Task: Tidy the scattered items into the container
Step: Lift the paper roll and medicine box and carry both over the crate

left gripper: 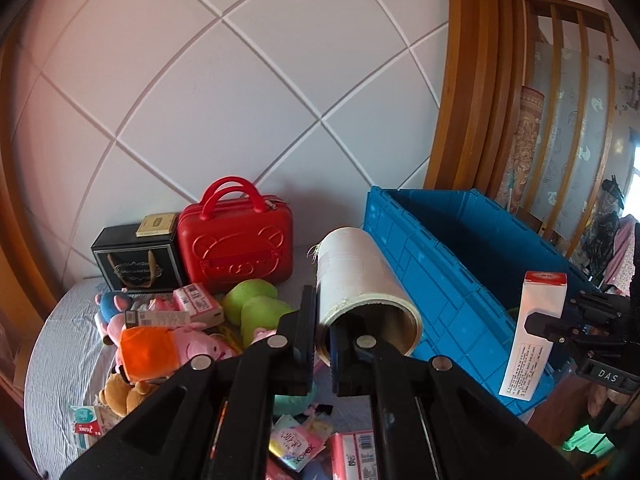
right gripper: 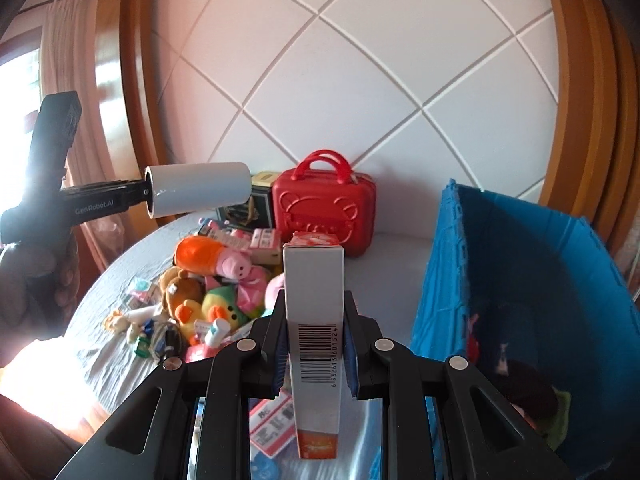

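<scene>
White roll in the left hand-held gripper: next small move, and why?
Probably carry it right, over the blue crate, then release. The left hand-held gripper pinches the white roll by its wall, lifted beside the crate's near wall, not yet above its opening.

You're in a home bedroom. Bed sheet point(right gripper: 120, 280), padded headboard point(left gripper: 240, 80), curtain point(right gripper: 64, 60), plush toys point(right gripper: 208, 280) everywhere.

The white roll point(left gripper: 362, 280) hides the near corner of the blue crate point(left gripper: 460, 280). The tall box point(right gripper: 314, 344) covers part of the toy pile behind it, and its print is too small to read. Things inside the crate are blurred dark shapes.
</scene>
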